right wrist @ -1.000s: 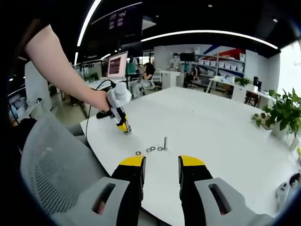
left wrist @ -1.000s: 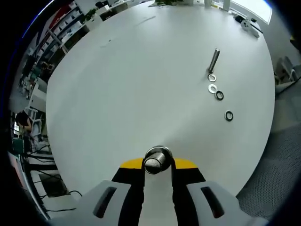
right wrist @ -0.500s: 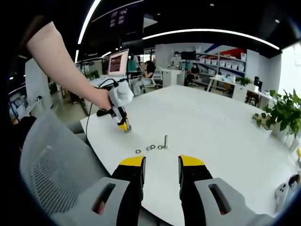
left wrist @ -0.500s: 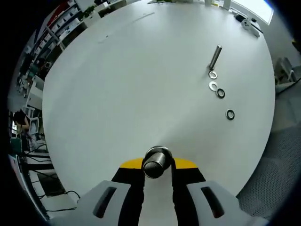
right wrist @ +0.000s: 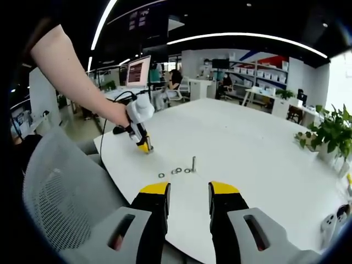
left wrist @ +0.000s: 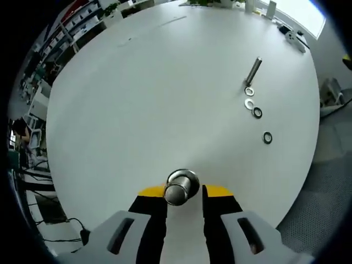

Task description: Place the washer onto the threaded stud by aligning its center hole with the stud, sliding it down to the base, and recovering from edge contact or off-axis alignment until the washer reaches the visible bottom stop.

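Left gripper point(left wrist: 183, 192) clamped on upright threaded stud point(left wrist: 180, 187) above white table point(left wrist: 154, 93); right gripper point(right wrist: 188, 192) jaws apart, empty; washers point(left wrist: 254, 108) well apart.

Open-plan office. Large white round worktop point(right wrist: 242, 143), matte, evenly lit. Grey mesh chair point(right wrist: 60, 187) at its near left edge. Long curved ceiling light strips point(right wrist: 247, 38) against a dark ceiling. Far side: desks with a lit monitor point(right wrist: 137, 74), white shelving point(right wrist: 264, 71) along the wall. Potted green plant point(right wrist: 330, 132) at right. Grey carpet floor point(left wrist: 324, 181) beside the worktop.
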A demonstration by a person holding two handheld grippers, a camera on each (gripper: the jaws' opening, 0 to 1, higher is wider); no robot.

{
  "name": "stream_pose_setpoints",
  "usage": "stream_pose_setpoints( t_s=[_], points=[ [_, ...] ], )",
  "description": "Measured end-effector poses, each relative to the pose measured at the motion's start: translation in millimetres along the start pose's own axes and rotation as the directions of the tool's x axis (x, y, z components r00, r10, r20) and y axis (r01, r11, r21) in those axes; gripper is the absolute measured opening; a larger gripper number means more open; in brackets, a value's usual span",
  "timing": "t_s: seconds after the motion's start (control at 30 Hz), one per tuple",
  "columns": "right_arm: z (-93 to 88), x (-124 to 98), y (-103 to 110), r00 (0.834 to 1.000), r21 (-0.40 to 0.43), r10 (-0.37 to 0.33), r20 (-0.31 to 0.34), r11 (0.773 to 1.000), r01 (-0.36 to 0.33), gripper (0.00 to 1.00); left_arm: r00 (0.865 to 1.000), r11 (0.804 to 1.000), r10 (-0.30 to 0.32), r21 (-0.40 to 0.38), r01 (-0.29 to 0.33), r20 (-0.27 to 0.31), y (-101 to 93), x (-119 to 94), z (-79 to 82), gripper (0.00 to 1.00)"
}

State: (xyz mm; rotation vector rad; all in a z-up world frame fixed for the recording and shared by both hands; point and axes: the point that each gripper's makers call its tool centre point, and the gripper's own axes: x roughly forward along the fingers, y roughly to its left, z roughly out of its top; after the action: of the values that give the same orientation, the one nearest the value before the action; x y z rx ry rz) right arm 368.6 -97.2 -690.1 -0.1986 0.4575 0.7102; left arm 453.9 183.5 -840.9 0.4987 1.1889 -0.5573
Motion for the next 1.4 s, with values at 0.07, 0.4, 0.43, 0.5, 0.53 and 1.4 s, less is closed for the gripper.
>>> stream_pose_setpoints(
  t_s=[0.07, 0.4, 0.43, 0.5, 0.53, 1.4],
  points=[
    [0.0, 0, 0, 1.0, -0.002, 0.001, -0.001, 1.0, -0.001, 0.3, 1.0, 1.0, -0.002, -0.007, 0.002, 0.009, 0.7, -3, -1.1, 0.22],
    [0.5, 0, 1, 1.0, 0.0, 0.008, 0.001, 1.0, -0.008, 0.3, 0.998, 0.997, 0.016, -0.081, -0.011, 0.068, -5.1, -23, -15.2, 0.22],
    [0.8, 0, 1, 1.0, 0.0, 0.009, 0.003, 1.0, -0.009, 0.3, 0.997, 0.996, 0.016, -0.088, -0.01, 0.07, -5.9, -25, -17.1, 0.22],
    [0.6, 1, 3, 1.0, -0.003, 0.015, 0.001, 1.0, -0.015, 0.3, 0.997, 0.996, 0.023, -0.093, -0.015, 0.08, -9.5, -31, -21.0, 0.22],
    [0.5, 1, 3, 1.0, -0.004, 0.017, 0.0, 1.0, -0.017, 0.3, 0.996, 0.996, 0.028, -0.092, -0.02, 0.087, -9.9, -34, -22.5, 0.22],
    [-0.8, 2, 8, 0.999, 0.004, 0.045, -0.007, 0.999, -0.045, 0.3, 0.821, 0.966, 0.105, -0.252, 0.049, 0.561, -51.4, -139, 18.8, 0.23]
  ],
)
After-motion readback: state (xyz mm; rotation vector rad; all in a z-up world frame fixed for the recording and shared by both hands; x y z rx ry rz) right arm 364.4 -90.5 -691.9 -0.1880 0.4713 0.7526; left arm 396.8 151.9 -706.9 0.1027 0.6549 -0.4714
